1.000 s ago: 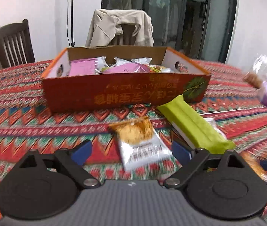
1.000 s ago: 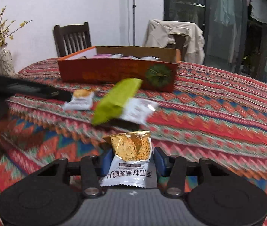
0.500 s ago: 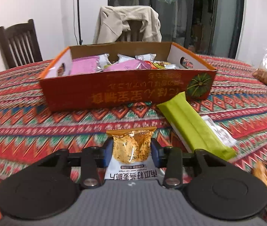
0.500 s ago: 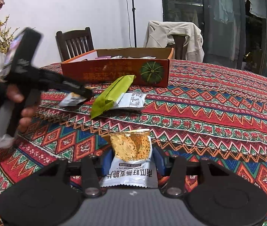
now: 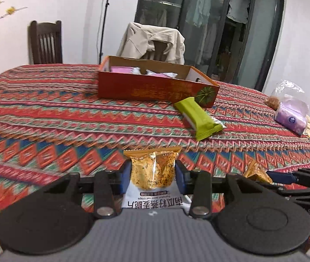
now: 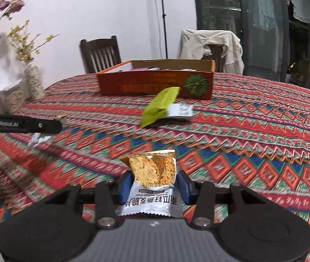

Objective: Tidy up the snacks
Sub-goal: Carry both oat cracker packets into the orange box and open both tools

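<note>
My left gripper [image 5: 152, 175] is shut on a crisps packet [image 5: 155, 203], white with a gold top, held above the patterned tablecloth. My right gripper [image 6: 153, 185] grips a matching crisps packet [image 6: 152, 168], its jaws closing a little tighter on it. The orange snack box [image 5: 155, 89] [image 6: 146, 85] stands farther back with pink and white packets inside. A green packet [image 5: 198, 118] [image 6: 159, 107] lies in front of the box, over a white packet [image 6: 181, 110]. The left gripper [image 6: 52, 126] also shows at the left edge of the right wrist view.
A vase [image 6: 34, 83] with flowers stands at the table's left edge. A purple tissue pack [image 5: 290, 118] and a clear plastic bag [image 5: 286, 89] sit at the right. Behind the table are a wooden chair [image 5: 45, 41] and a jacket-draped chair [image 5: 152, 41].
My left gripper shut on the crisps packet, lifted it and drew back from the box towards the left. My right gripper drew back a little with its own packet.
</note>
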Tool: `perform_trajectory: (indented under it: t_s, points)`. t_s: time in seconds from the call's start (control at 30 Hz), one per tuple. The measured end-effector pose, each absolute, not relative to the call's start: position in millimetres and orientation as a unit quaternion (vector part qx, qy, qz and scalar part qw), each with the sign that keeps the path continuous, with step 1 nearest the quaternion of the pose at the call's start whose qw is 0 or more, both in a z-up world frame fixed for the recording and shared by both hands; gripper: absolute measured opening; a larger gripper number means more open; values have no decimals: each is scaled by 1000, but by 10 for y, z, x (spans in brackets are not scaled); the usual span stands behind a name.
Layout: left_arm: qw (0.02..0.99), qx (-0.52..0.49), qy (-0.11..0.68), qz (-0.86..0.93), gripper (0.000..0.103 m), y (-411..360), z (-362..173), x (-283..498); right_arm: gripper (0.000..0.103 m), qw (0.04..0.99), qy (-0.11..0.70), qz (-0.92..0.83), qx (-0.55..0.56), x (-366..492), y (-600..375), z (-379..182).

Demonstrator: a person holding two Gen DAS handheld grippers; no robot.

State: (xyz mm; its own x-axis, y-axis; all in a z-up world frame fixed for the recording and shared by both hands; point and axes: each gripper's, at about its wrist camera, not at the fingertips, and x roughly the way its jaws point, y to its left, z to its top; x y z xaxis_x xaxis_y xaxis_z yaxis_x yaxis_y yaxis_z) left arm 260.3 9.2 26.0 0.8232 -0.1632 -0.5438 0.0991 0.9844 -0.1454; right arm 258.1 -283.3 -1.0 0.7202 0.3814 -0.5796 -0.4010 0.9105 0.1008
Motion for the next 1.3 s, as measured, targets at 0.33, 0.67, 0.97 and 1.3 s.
perform_trajectory:
  t_s: [0.33,0.67,0.97,1.3]
  points:
    - [957,-83,266,-77,42,260,306,2304,44,926,298,230,-31,2278,-2541,134]
    - [959,-88,257,-83,42,337,344,2516,44,927,304,219,-30,2405,-2542,117]
    - [973,-32,210,-91,42,401,780,3286,44,933,264,243,-31,3027,-2557,477]
    - [962,-49,247,-106,42,514,1031,5209,44,927,225,298,-44,4797,-2183,1151]
